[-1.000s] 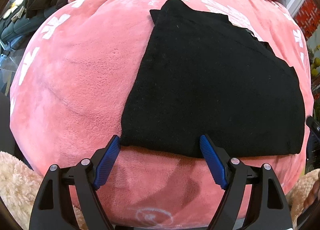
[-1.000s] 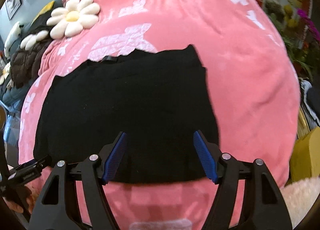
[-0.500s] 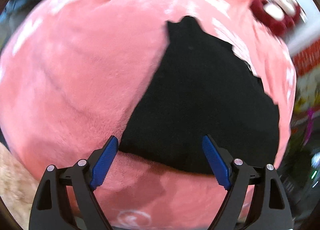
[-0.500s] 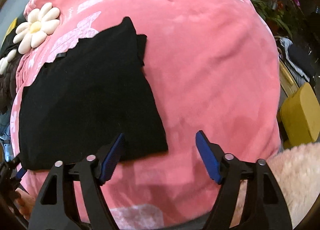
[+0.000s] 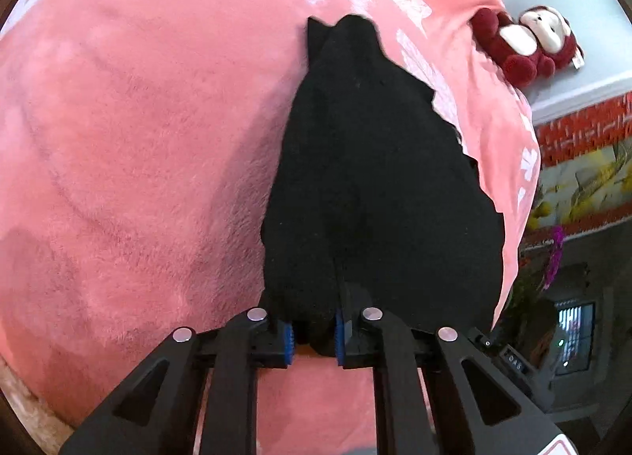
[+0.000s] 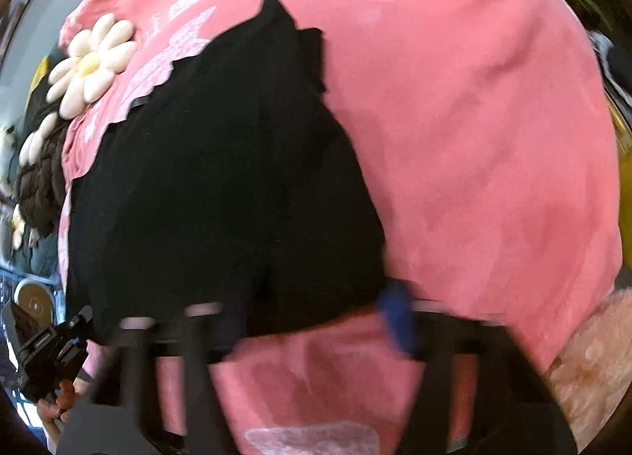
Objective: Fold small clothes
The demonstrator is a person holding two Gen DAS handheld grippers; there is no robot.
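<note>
A black garment (image 5: 379, 186) lay spread on a pink plush blanket (image 5: 138, 146). The left gripper (image 5: 314, 336) was closing, its blue pads pinching the garment's near left corner, with cloth bunched between them. The right gripper (image 6: 316, 320) was blurred and also closing at the garment's near right edge; the cloth lay between its jaws, but whether the pads pressed it could not be told. A daisy cushion (image 6: 93, 63) sat beyond the garment.
</note>
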